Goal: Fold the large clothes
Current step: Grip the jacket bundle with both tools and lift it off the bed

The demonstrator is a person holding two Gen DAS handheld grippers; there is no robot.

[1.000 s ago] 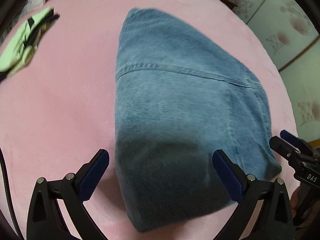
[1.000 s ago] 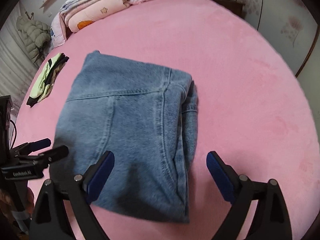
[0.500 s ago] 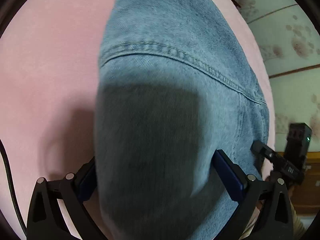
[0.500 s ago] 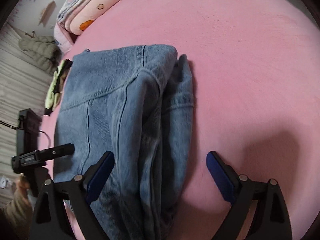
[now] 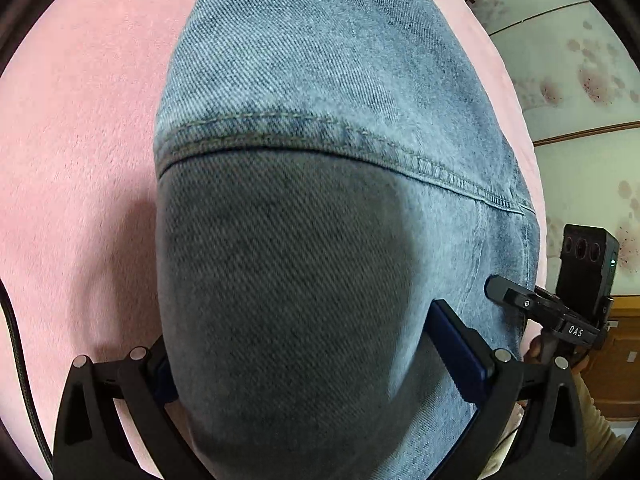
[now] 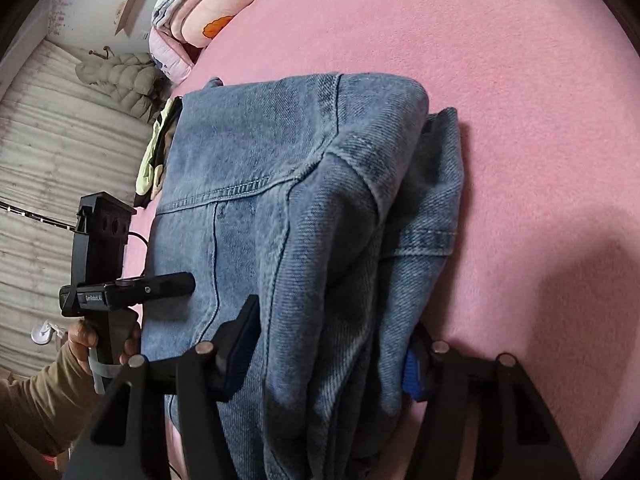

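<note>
Since the earlier frame both tongs have been lowered onto the folded denim garment (image 6: 304, 216) lying on the pink bed (image 6: 500, 80). The right gripper (image 6: 328, 354) has just been narrowing, its pads pinching the stacked edge. The left gripper (image 5: 316, 364) is spread wide, straddling the denim's near corner.

A pink bedspread (image 6: 500, 80) beneath floral wall panels (image 5: 580, 80), folded quilts (image 6: 192, 12) behind.

A pink bedspread (image 6: 500, 80) covers the bed. At its far edge lie stacked quilts (image 6: 192, 12) with cartoon prints; a lime-green garment (image 6: 150, 164) rests on the cover, a puffy beige jacket (image 6: 124, 80) hangs behind, and floral wall panels (image 5: 576, 72) stand alongside
</note>
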